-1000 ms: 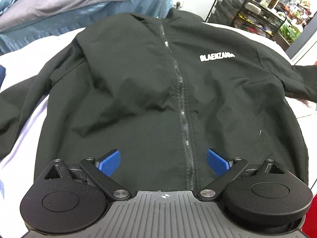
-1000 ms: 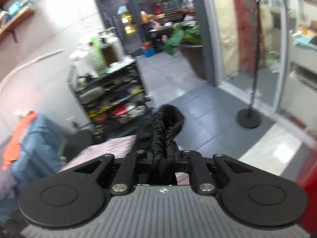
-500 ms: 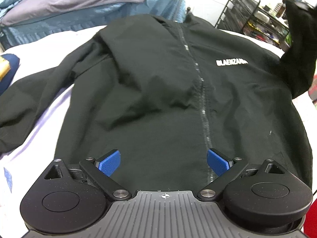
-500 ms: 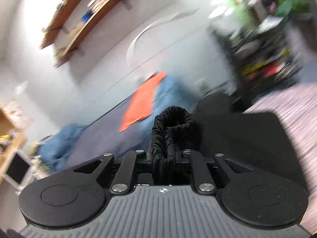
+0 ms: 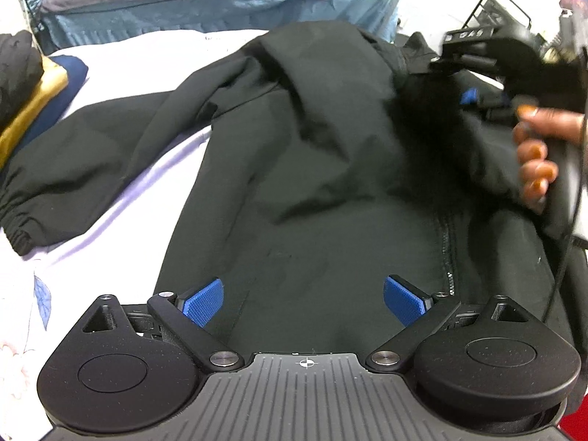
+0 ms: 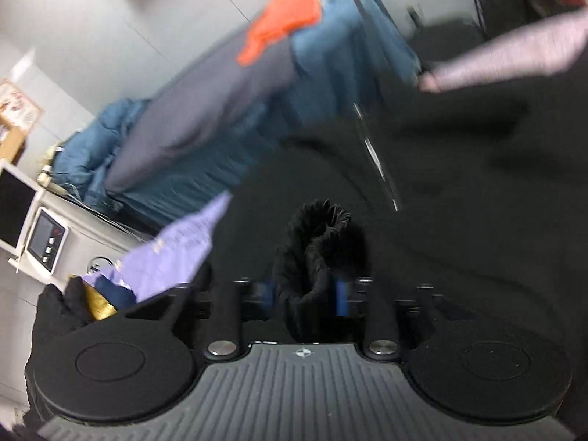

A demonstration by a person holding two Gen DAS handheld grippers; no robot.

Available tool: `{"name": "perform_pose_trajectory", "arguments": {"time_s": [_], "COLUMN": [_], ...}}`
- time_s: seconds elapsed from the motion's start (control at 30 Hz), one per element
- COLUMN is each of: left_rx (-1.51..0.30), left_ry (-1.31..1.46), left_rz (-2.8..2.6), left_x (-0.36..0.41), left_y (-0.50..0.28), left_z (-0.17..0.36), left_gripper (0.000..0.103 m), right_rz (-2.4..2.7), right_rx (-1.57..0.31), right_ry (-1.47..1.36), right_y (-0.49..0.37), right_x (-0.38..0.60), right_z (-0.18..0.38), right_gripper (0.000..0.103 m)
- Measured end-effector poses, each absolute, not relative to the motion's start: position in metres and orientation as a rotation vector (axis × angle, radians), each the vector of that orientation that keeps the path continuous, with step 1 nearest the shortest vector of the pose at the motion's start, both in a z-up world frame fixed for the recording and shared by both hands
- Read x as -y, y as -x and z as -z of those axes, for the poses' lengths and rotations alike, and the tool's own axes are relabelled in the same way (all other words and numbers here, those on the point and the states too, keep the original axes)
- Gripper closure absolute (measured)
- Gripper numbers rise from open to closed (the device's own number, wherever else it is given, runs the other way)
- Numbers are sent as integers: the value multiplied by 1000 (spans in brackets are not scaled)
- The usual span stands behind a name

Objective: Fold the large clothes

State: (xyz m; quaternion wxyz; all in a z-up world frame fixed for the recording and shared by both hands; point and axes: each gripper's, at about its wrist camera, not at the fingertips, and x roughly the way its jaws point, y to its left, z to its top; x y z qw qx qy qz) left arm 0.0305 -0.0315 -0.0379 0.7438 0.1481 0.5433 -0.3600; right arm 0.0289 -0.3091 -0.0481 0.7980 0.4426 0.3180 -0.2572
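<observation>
The left hand-held gripper [image 5: 304, 299] tilts steeply downward with its blue pads [image 5: 203, 302] spread wide and nothing between them. The right hand-held gripper [image 6: 304, 296] slopes downward; its jaws have just been opening, with a gathered black cuff [image 6: 319, 242] between them. A bare hand [image 5: 540, 147] curls around its handle, seen at the left view's right edge.

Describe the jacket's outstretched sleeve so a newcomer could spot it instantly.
Find the black jacket spread on the pale lilac sheet. Its sleeve runs out to the left in the left wrist view, ending in a gathered elastic cuff, alone flat on the sheet.
</observation>
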Motion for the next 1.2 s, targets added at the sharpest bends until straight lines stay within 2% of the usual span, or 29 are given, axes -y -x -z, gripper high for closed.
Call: {"name": "perform_pose_trajectory", "arguments": {"time_s": [0.1,0.23,0.33,0.53,0.6,0.77,0.83,0.87,0.97,1.2], "left_rx": [-1200,-1194,-1162,-1022,-984,-1002,-1040,-1065,-1090,-1050], "left_ry": [-318,-291,-272,-296,-335,-469,-524,-546,-575,-586], "left_rz": [785,802,846,1002,1053,1090,1018,998,1000,958], "left_x": [35,43,65,142,172,231,246,251,259,267], "left_y": [-35,-39,-41,-29,-21,-10,-15,-17,-20,-10], "left_z": [43,41,36,31,36,75,101,113,133,137], "left_gripper": [0,0,0,0,0,0,0,0,0,0], "right_rz": [500,448,539,825,845,779,783,788,794,810], "right_rx": [-679,-571,-524,-753,-810,-959,-1054,-1079,-1058,-1047], "right_ry": [-1041,-1104,-1002,-526,-425,-267,-138,-110,-200,-230], "right_y": [-22,4,40,71,75,94,91,90,94,93], "right_x": [311,320,325,339,342,345,341,342,355,356], "right_z": [62,49,31,34,42,74,89,97,111,110], "right_gripper": [27,25,22,21,14,12,5,0,0,0]}}
